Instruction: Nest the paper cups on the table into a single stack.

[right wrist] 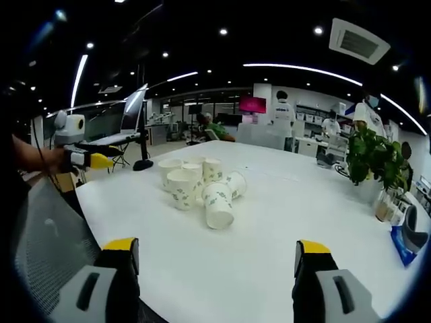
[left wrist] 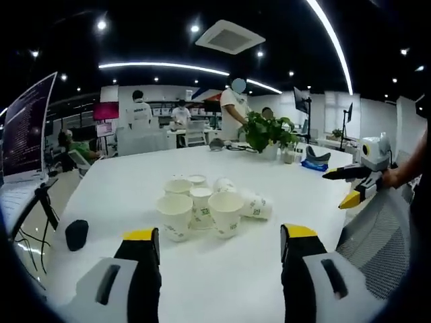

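Observation:
Several white paper cups with green print (left wrist: 202, 202) cluster near the middle of the white table (left wrist: 135, 182). Most stand upright; one cup (left wrist: 256, 205) lies on its side at the right of the group. In the right gripper view the same cluster (right wrist: 199, 182) has a tipped cup (right wrist: 217, 205) at its near edge. My left gripper (left wrist: 219, 235) is open, short of the cups, with nothing between its jaws. My right gripper (right wrist: 217, 247) is open too, well back from the cluster. Each gripper shows in the other's view, right (left wrist: 350, 185) and left (right wrist: 94, 160), hand-held off the table's side.
A potted plant (left wrist: 266, 131) stands at the table's far end, with small items beside it. A black object (left wrist: 76, 234) lies near the left edge. A monitor (left wrist: 27, 128) stands at left, a mesh chair (left wrist: 377, 235) at right. People stand in the office behind.

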The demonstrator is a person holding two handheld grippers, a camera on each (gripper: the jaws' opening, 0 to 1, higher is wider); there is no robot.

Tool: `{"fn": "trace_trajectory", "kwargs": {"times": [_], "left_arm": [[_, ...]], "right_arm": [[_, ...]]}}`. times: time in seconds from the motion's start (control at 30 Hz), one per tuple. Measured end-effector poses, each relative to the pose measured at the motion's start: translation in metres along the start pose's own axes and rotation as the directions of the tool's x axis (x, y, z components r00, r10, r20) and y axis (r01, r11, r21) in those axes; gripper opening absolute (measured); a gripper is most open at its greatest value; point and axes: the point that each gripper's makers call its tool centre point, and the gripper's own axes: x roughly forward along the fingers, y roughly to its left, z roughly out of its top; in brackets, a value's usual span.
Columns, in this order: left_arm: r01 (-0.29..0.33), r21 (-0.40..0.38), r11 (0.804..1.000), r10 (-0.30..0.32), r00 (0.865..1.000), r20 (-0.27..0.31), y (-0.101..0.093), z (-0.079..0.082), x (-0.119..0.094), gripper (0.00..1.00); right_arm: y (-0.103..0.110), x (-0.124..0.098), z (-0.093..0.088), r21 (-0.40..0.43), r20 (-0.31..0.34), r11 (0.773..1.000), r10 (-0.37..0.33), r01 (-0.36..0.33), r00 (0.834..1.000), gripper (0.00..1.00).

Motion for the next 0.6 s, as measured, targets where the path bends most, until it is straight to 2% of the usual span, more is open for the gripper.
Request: {"fn": "trace_trajectory", "kwargs": {"times": [0.17, 0.27, 0.5, 0.6], "left_arm": [[0.013, 0.018, 1.000, -0.013, 1.000, -0.003, -0.004, 0.005, 0.018, 0.59], [0.034, 0.012, 0.999, -0.034, 0.999, -0.020, -0.005, 0.002, 0.029, 0.58], [0.044, -0.001, 0.999, -0.044, 0.998, -0.052, -0.001, -0.003, 0.051, 0.54], [0.048, 0.000, 0.999, -0.048, 0.998, -0.047, 0.000, -0.002, 0.061, 0.48]], "right_arm": [[0.001, 0.000, 0.000, -0.003, -0.003, 1.000, 0.004, -0.004, 1.000, 0.98], [0.001, 0.000, 0.000, -0.002, -0.001, 1.000, 0.004, -0.004, 1.000, 0.98], [0.000, 0.000, 0.001, -0.004, 0.001, 1.000, -0.001, 0.001, 1.000, 0.98], [0.000, 0.000, 0.001, -0.006, 0.001, 1.000, -0.005, 0.005, 1.000, 0.97]]}}
